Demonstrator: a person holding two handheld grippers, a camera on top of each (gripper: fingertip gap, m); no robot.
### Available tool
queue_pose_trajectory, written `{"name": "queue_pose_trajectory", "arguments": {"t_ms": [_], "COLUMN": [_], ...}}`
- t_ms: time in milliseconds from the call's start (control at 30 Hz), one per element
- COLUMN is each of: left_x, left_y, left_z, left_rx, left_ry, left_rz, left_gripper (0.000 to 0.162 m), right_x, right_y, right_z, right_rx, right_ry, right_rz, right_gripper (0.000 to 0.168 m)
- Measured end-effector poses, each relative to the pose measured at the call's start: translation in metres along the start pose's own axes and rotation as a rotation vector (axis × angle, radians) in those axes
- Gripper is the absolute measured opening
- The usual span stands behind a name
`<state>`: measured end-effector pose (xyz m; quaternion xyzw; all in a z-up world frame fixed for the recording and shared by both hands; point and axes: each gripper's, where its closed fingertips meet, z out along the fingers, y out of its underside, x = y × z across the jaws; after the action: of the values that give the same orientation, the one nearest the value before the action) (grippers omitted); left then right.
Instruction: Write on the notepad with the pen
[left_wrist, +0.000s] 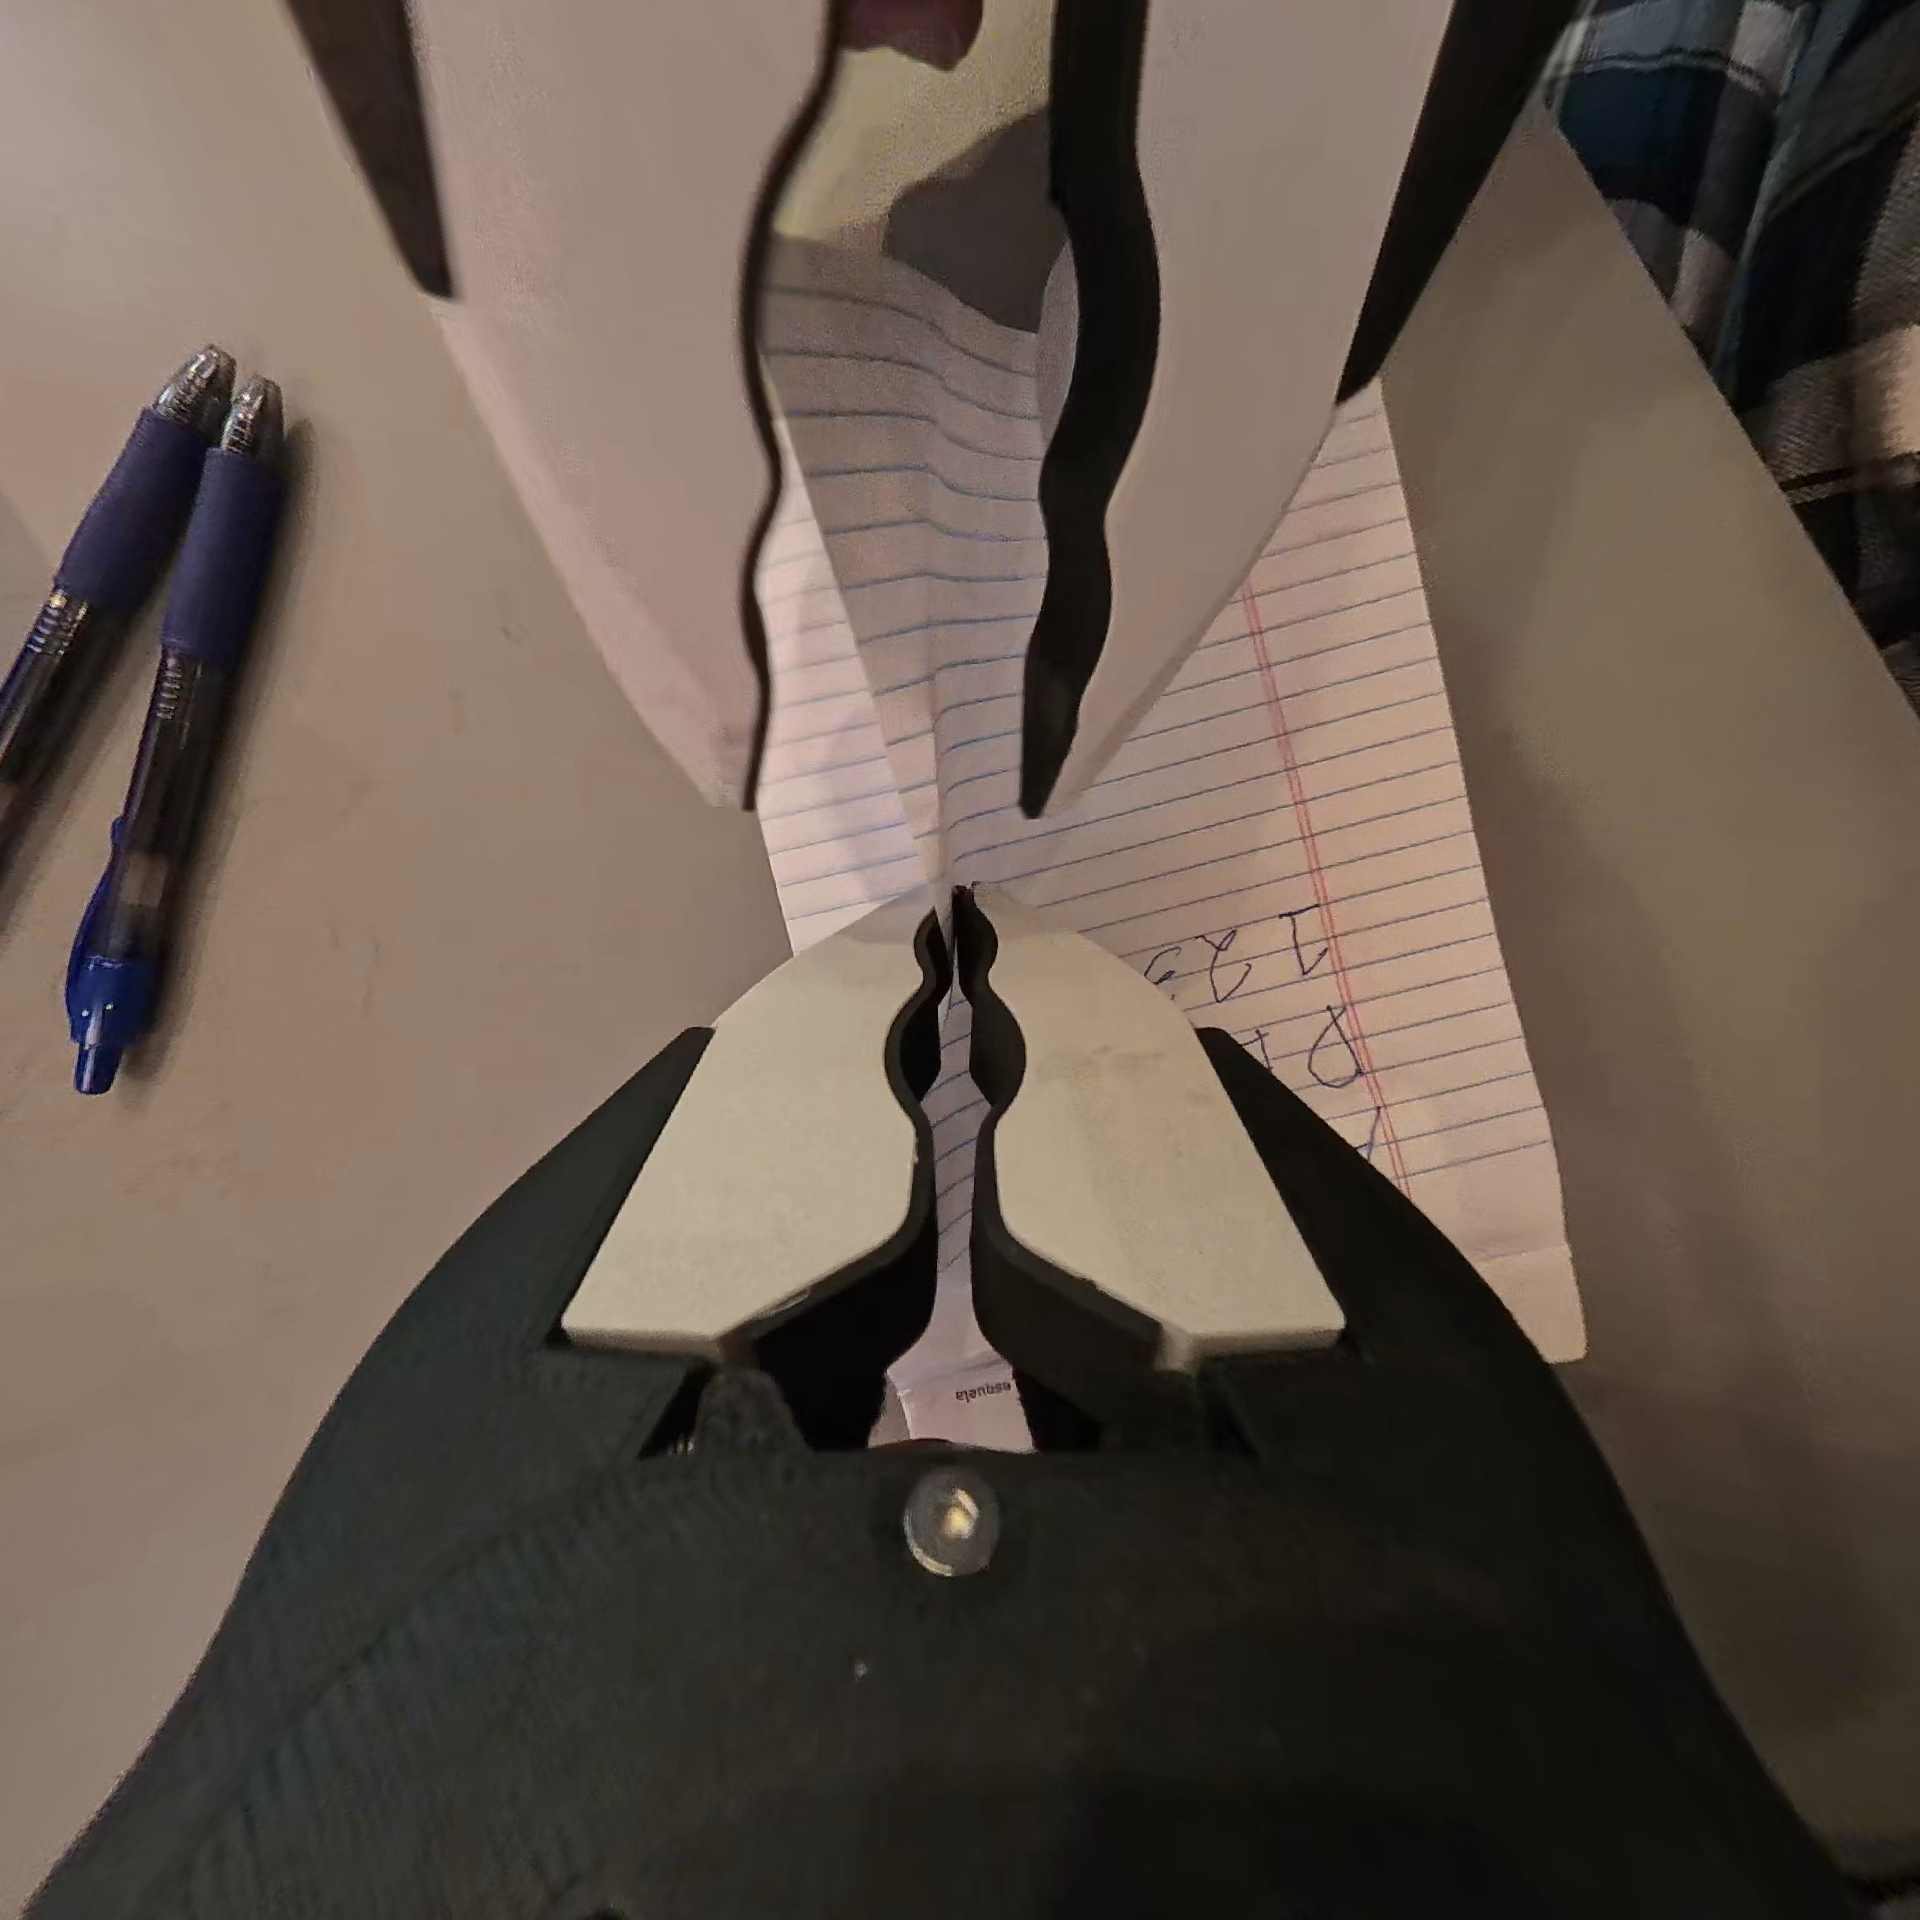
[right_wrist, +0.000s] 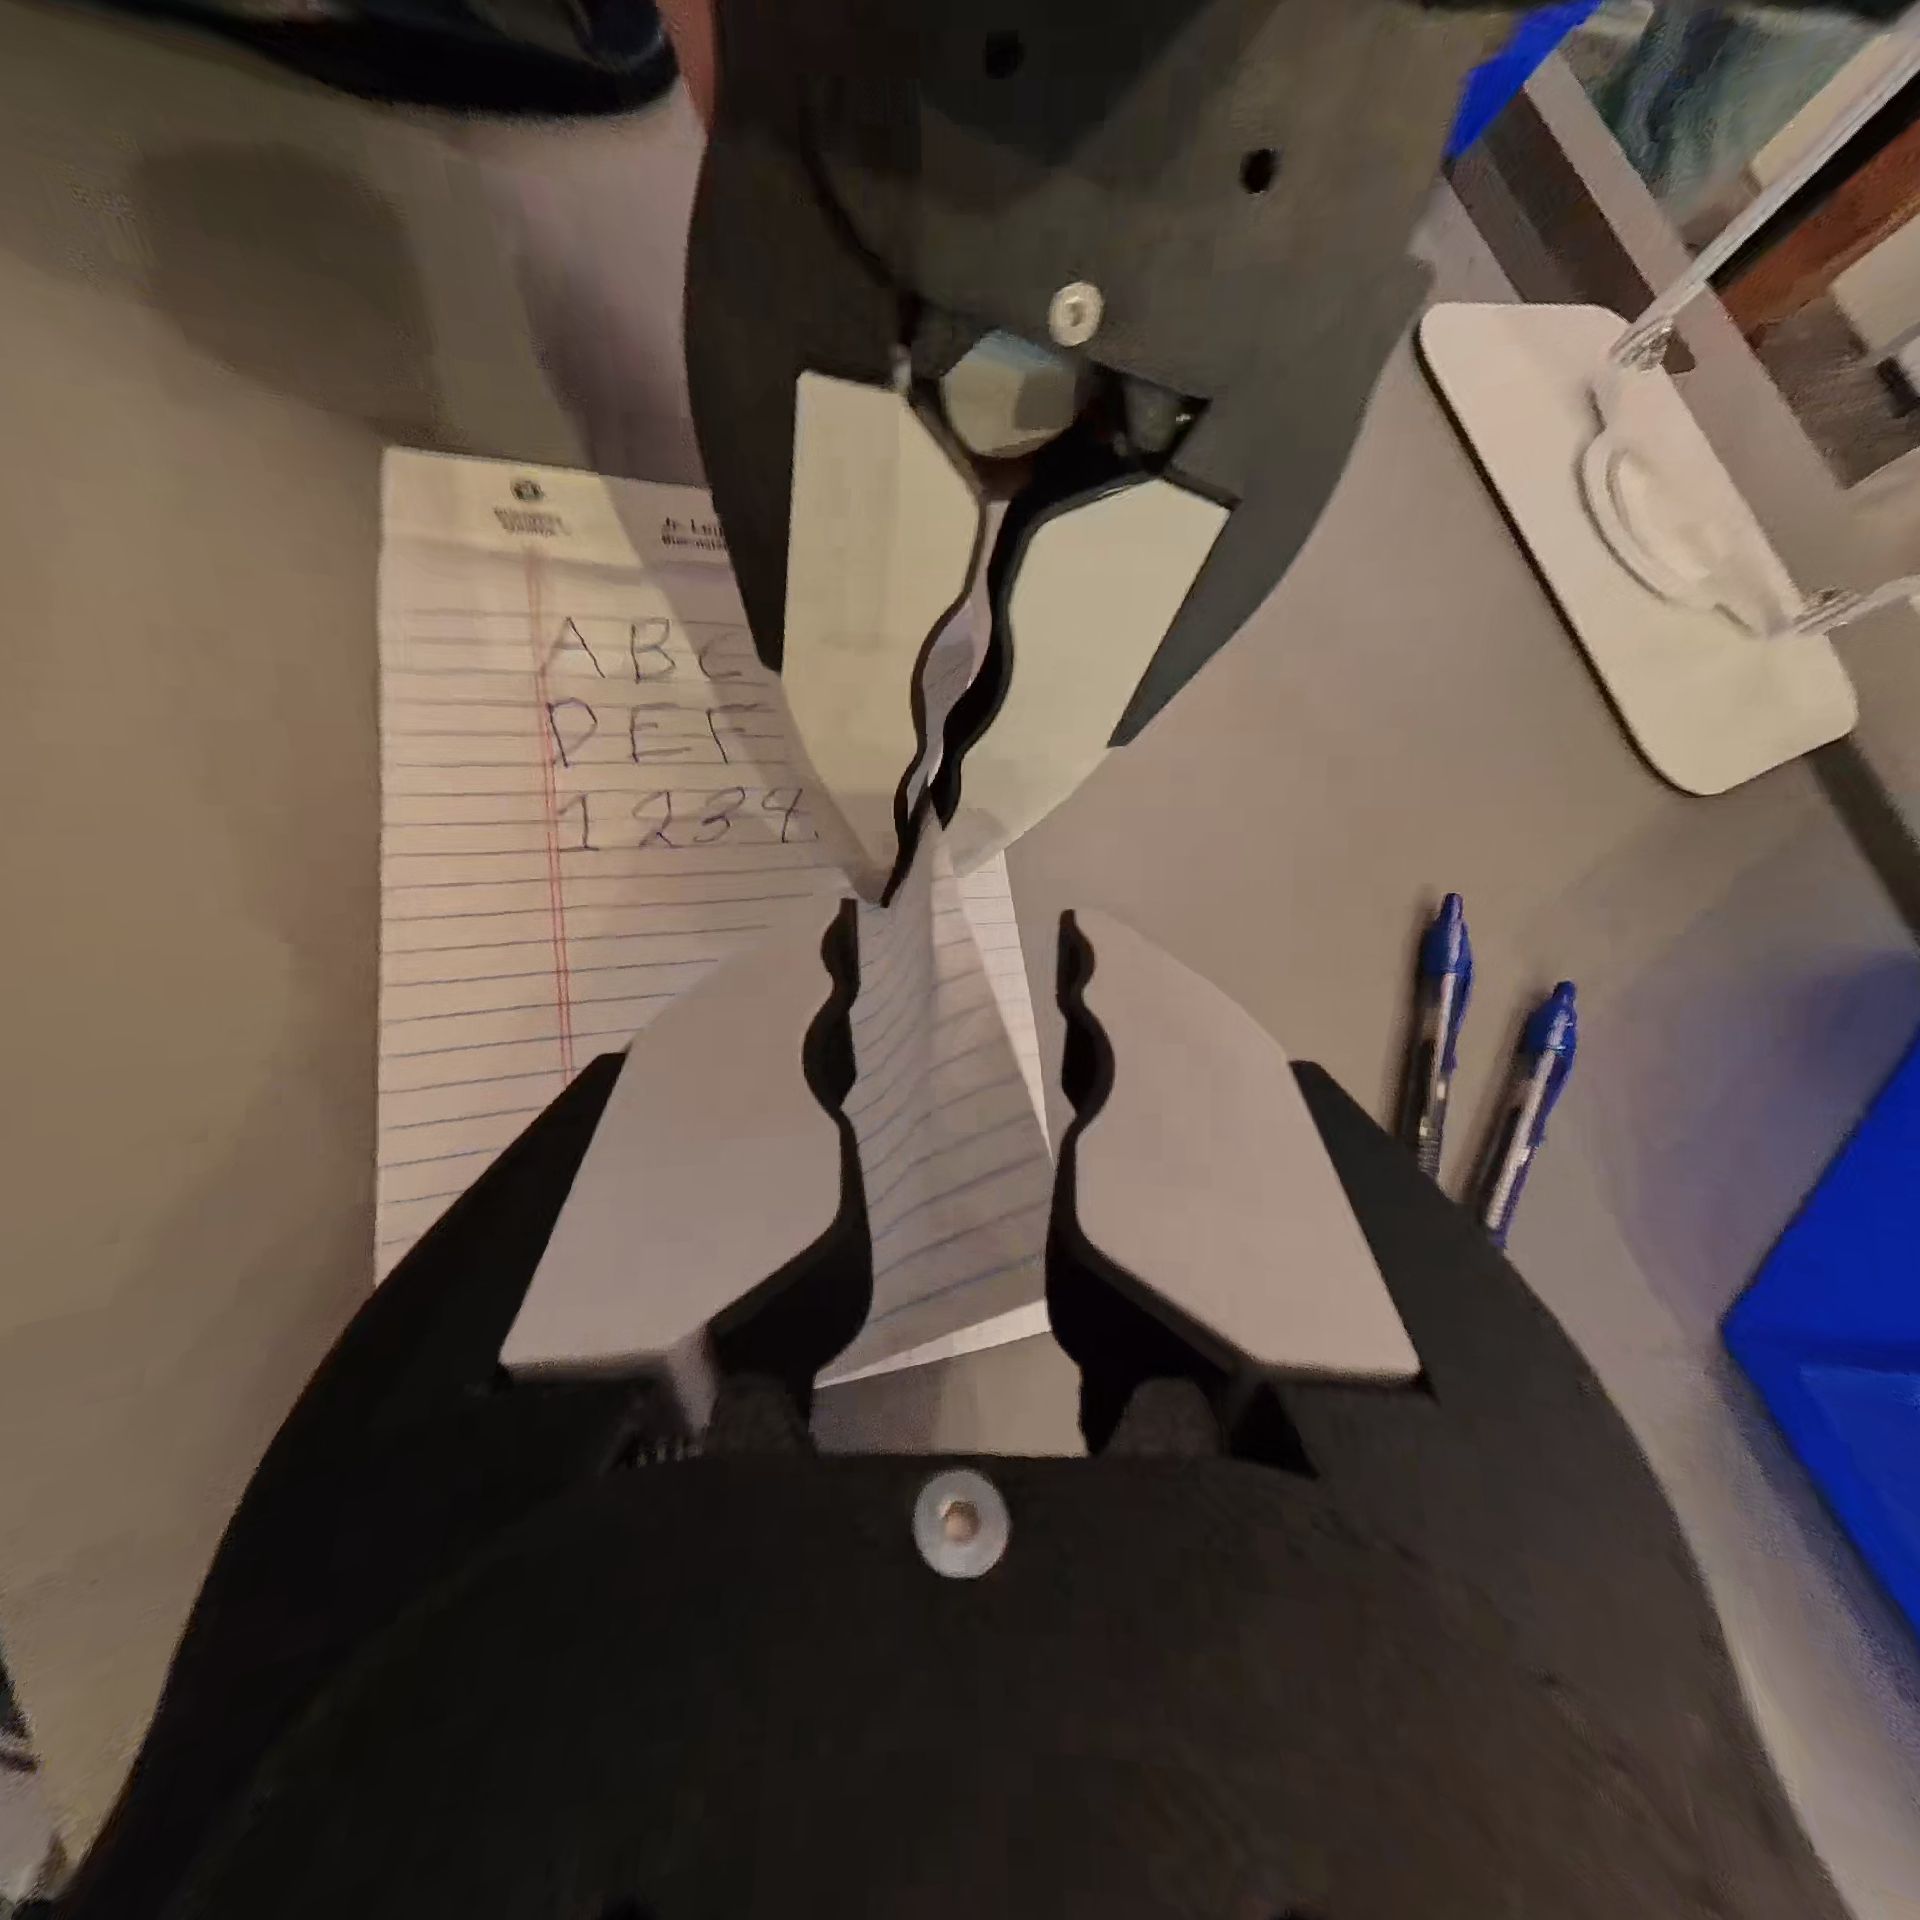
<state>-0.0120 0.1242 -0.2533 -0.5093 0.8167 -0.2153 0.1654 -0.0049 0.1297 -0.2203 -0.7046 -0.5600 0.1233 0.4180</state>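
Note:
A lined notepad with blue handwriting lies on the grey table; it also shows in the right wrist view. My left gripper is shut on the right edge of the top page, pinched up into a ridge. My right gripper is open, facing the left gripper tip to tip. The raised page runs between the right gripper's fingers without being held. In the left wrist view the right gripper hangs open over the pad. Two blue pens lie beside the pad, untouched.
A blue box sits at the right edge, close to the pens. A white base plate with a clear stand is at the back right. Plaid cloth shows beyond the table edge.

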Motion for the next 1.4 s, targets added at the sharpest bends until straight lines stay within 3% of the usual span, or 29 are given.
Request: {"name": "queue_pose_trajectory", "arguments": {"t_ms": [133, 233, 400, 533, 700, 833, 900, 1067, 1400], "left_x": [0.001, 0.002, 0.001, 0.006, 0.01, 0.009, 0.007, 0.006, 0.006], "left_y": [0.0, -0.003, -0.004, 0.013, 0.023, 0.025, 0.025, 0.024, 0.024], "left_z": [0.0, -0.001, -0.004, -0.002, -0.006, -0.007, -0.005, -0.004, -0.002], "left_rx": [-0.018, -0.025, -0.023, -0.051, -0.044, -0.054, -0.061, -0.099, -0.143], "left_ry": [-0.016, -0.033, -0.035, 0.057, 0.128, 0.139, 0.13, 0.098, 0.066], "left_rz": [0.048, 0.075, 0.064, -0.026, -0.097, -0.119, -0.124, -0.097, -0.07], "left_gripper": [0.0, 0.0, 0.0, 0.011, 0.011, 0.0, 0.0, 0.0, 0.0], "right_x": [-0.006, -0.01, -0.019, -0.019, -0.014, -0.009, -0.007, -0.012, -0.013], "right_y": [0.0, 0.004, 0.009, 0.009, 0.011, 0.011, 0.008, -0.002, 0.008], "right_z": [-0.004, -0.003, 0.003, 0.0, -0.005, -0.008, -0.008, -0.004, 0.011], "right_rx": [0.029, 0.002, -0.041, -0.027, -0.02, -0.012, -0.021, -0.068, -0.183], "right_ry": [-0.192, -0.289, -0.353, -0.377, -0.39, -0.405, -0.405, -0.398, -0.381], "right_rz": [0.211, 0.273, 0.293, 0.306, 0.316, 0.346, 0.364, 0.295, 0.249], "right_gripper": [0.058, 0.05, 0.0, 0.0, 0.0, 0.0, 0.026, 0.044, 0.02]}}
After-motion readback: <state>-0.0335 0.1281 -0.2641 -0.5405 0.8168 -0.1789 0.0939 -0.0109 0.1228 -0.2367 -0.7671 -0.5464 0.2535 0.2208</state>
